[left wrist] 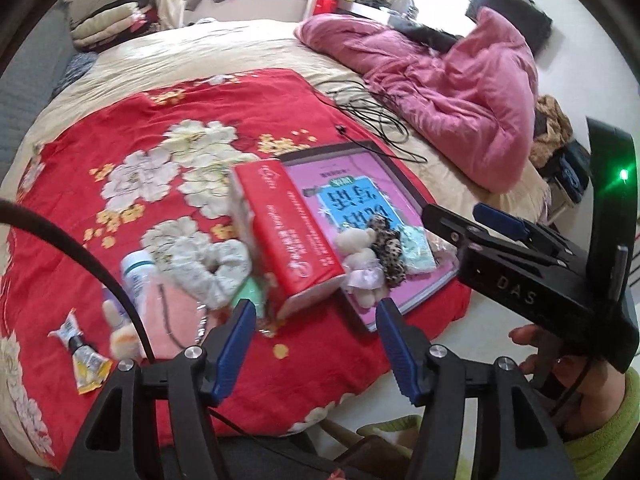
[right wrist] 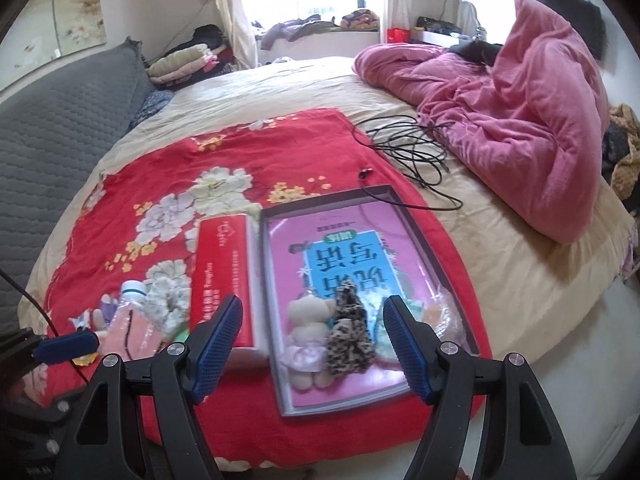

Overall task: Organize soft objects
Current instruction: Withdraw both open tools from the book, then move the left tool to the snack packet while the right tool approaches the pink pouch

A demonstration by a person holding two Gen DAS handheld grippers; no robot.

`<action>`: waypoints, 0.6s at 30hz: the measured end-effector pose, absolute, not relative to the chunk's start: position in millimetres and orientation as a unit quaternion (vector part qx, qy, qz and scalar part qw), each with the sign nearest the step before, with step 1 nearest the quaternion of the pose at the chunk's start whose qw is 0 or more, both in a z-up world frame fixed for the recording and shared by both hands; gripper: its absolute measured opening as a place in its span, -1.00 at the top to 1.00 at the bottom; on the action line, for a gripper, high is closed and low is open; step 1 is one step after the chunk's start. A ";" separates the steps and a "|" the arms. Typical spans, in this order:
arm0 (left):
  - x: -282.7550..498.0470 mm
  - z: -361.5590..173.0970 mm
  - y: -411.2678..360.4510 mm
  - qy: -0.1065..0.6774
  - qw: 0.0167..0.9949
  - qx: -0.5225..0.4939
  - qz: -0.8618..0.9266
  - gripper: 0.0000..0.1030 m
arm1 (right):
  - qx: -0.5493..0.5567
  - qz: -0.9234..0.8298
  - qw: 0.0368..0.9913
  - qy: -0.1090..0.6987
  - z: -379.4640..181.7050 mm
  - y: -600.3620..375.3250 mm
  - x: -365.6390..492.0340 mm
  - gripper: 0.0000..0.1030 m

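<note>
Soft toys are already lying in the flat tray [right wrist: 436, 236]: a little bear [right wrist: 306, 326], a spotted scrunchie [right wrist: 348, 340] and a small green pouch [left wrist: 418, 252]. I am holding both tongs apart with nothing in them, left tongs [left wrist: 316, 316] halfway wide, right tongs [right wrist: 314, 312] wide, hovering over the bed [right wrist: 312, 80]. Soft things are still waiting on the red blanket [left wrist: 132, 120] beside the red box [left wrist: 292, 236]: a white scrunchie [left wrist: 208, 268] and a pink cloth [left wrist: 176, 312]. I am thinking the job is about half done.
</note>
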State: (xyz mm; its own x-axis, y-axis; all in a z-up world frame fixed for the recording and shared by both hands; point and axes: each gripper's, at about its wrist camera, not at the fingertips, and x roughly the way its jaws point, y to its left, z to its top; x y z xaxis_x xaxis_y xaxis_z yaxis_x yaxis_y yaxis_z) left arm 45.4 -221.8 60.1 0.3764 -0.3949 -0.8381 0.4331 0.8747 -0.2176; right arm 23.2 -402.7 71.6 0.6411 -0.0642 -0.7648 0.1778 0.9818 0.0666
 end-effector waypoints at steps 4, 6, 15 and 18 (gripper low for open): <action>47.1 67.0 -198.1 0.494 0.838 0.008 -0.232 -0.20 | 0.054 -0.056 0.907 0.413 82.3 -381.4 22.0 -0.44; 48.4 69.5 -184.2 0.492 0.841 0.000 -0.223 -0.21 | 0.048 -0.051 0.909 0.410 87.2 -372.2 22.4 -0.52; 45.1 78.9 -131.1 0.484 0.853 -0.007 -0.196 -0.21 | 0.035 -0.031 0.916 0.399 108.2 -330.3 24.9 -0.53; 42.7 82.2 -113.2 0.479 0.857 -0.015 -0.190 -0.21 | 0.034 -0.020 0.917 0.398 110.6 -318.3 25.8 -0.53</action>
State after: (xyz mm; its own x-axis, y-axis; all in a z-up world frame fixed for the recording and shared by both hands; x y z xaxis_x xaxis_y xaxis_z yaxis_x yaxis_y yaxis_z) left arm 42.7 -113.2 82.2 0.4687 -0.3392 -0.8156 0.3114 0.9275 -0.2068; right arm 25.8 -318.3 110.6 0.6830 -0.0104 -0.7303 0.0638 0.9969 0.0455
